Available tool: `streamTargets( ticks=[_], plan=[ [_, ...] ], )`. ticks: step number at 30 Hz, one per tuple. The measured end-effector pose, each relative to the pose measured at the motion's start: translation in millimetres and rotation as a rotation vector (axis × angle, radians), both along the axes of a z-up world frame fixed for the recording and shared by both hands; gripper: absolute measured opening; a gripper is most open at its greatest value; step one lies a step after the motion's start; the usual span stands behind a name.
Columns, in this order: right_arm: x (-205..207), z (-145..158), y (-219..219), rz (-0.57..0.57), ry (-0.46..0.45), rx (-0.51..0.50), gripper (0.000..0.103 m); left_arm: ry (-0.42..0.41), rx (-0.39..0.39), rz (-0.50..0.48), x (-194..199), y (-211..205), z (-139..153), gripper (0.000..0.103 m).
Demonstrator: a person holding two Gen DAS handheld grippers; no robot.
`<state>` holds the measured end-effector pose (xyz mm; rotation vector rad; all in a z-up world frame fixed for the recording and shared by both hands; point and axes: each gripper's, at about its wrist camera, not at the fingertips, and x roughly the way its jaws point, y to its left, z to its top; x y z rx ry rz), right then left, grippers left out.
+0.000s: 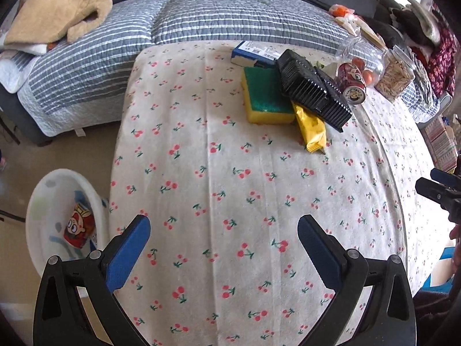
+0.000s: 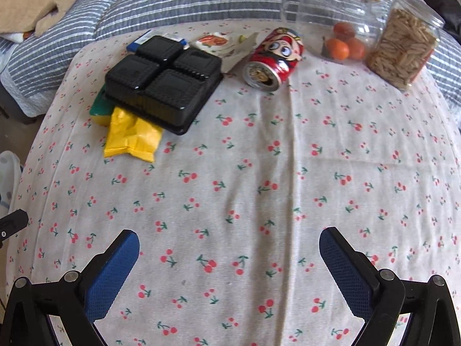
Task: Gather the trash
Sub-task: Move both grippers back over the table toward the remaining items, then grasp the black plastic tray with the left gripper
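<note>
Tongs both spread wide, empty, above cherry-print table [image 2: 230, 173].
Left tongs [image 1: 224, 230], right tongs [image 2: 229, 243]; red can [image 2: 272, 59] lying beside black tray [image 2: 162, 82] over yellow wrapper [image 2: 132, 137].

Bare cherry-print cloth [image 2: 230, 187] nearside; black tray [image 2: 164, 83], can [image 2: 270, 63], jars [image 2: 403, 46] crowding far edge.

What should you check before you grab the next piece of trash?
1. Left gripper open, holding nothing: ok.
2. Right gripper open, holding nothing: ok.
3. Red soda can lying on its side, nothing on top of it: ok.
4. Yellow wrapper free to lift: not ok, the black plastic tray lies on its far end.
5. White bin beside the table, has room: ok, one can inside.
6. Soda can empty: cannot tell.
</note>
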<state>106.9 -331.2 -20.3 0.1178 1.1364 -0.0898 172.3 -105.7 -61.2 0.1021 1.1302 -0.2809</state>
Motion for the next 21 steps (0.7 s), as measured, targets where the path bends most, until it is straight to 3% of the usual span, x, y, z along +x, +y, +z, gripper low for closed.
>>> streamTargets(
  ticks=[4, 10, 15, 17, 21],
  plan=[
    [-4.6, 3.4, -32.1, -0.053, -0.003, 0.014, 0.102, -0.017, -0.056, -0.008, 19.4, -24.4, 8.2, 0.103],
    [-4.5, 3.9, -71.2, -0.132, 0.0, 0.013, 0.102, -0.05, -0.054, 0.0, 53.7, -79.0, 13.8, 0.103],
    [-5.4, 4.6, -93.8, -0.169, -0.003, 0.004, 0.102, -0.096, 0.047, -0.053, 82.7, -131.3, 17.9, 0.103],
    [-6.8, 4.1, -101.5, -0.187, -0.004, 0.006, 0.102, -0.094, 0.039, -0.03, 95.7, -132.8, 18.4, 0.1],
    [-11.7, 0.9, -115.6, -0.214, 0.006, 0.028, 0.102, -0.015, -0.06, 0.03, 116.7, -121.2, 7.2, 0.08]
  ],
)
